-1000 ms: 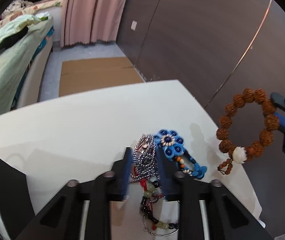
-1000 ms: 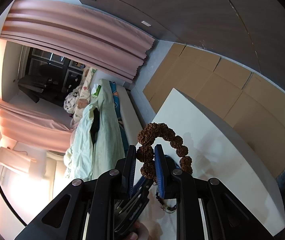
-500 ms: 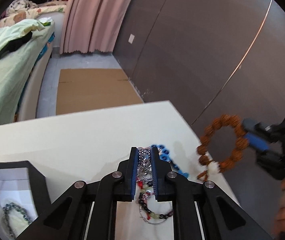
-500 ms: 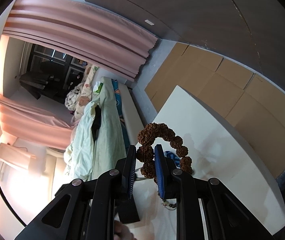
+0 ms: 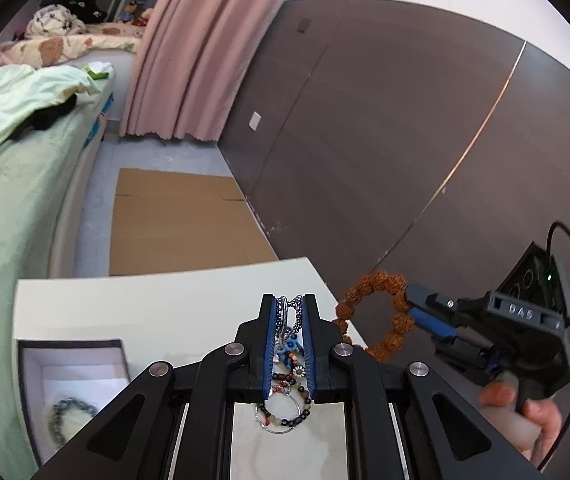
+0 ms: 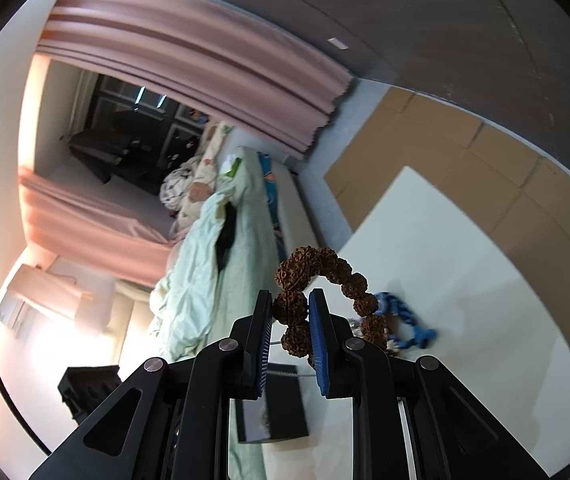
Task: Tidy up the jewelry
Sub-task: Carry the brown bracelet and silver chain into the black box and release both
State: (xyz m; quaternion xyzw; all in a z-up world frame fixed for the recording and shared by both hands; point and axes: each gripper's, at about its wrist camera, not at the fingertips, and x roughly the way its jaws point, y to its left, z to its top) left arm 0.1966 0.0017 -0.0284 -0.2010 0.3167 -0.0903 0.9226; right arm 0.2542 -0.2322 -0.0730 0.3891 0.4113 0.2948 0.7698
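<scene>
Jewelry box (image 5: pixel 31 354) holds one dark bracelet (image 5: pixel 69 416); left gripper (image 5: pixel 290 346) clamps tangled chains (image 5: pixel 287 318), right gripper (image 6: pixel 291 322) clamps brown bead bracelet (image 6: pixel 317 268), both unplaced.

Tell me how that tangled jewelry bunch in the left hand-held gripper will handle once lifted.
Probably floppy: the jewelry bunch hangs limp between the left hand-held gripper fingers, loops dangling below. Strands look snagged together, so they likely lift as one clump. Loose loops may swing and catch.
</scene>
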